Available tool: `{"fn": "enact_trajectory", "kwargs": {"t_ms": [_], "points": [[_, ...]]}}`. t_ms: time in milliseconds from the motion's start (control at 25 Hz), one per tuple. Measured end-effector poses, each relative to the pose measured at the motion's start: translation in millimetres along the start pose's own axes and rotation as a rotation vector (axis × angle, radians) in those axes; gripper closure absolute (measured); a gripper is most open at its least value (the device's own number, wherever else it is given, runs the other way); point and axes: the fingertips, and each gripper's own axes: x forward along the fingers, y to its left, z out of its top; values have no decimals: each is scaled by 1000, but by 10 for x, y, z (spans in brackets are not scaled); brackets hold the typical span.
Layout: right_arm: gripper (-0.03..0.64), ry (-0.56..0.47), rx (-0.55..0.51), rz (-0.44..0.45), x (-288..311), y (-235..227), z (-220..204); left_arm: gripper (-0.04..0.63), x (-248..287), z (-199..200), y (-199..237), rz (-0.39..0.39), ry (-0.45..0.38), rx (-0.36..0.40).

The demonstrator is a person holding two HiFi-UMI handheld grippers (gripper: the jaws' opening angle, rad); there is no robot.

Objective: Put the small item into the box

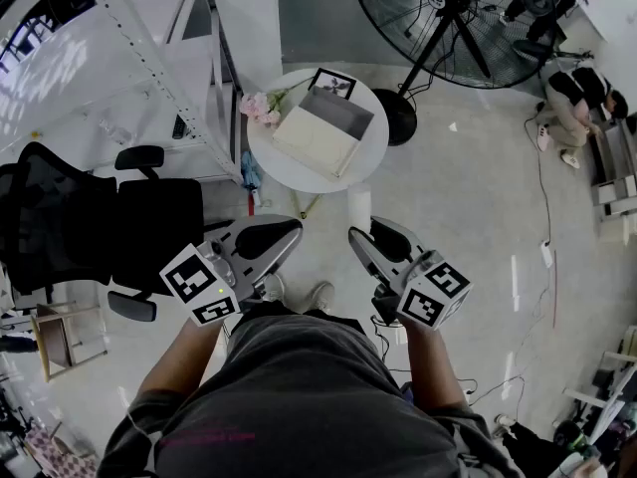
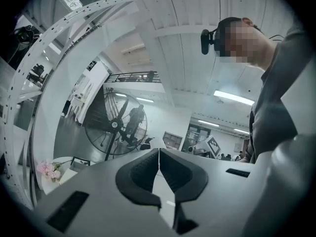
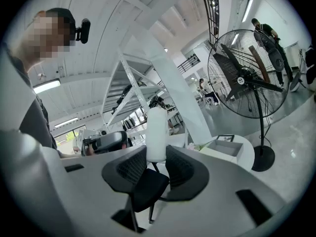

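A small white cylinder (image 3: 157, 134) stands upright between the pads of my right gripper (image 3: 158, 157), which is shut on it. In the head view the cylinder (image 1: 358, 207) sticks out past the right gripper (image 1: 361, 233), short of the round white table (image 1: 370, 155). An open pale box (image 1: 323, 132) lies on that table; in the right gripper view the box (image 3: 225, 146) is to the right, beyond the jaws. My left gripper (image 2: 159, 154) is shut with its pads touching and nothing between them. In the head view the left gripper (image 1: 290, 232) is held level beside the right one.
Pink flowers (image 1: 261, 108) and a picture frame (image 1: 333, 83) share the table. A large standing fan (image 1: 448, 18) is behind it, a metal rack (image 1: 149, 68) to its left. A black office chair (image 1: 100, 227) stands at my left. A person (image 1: 572, 98) crouches far right.
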Motion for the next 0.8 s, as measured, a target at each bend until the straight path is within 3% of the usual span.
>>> {"fn": "enact_trajectory", "kwargs": {"t_ms": [800], "points": [[489, -2, 35, 51, -462, -261, -120, 574, 286, -257, -396, 64, 13, 7]]}}
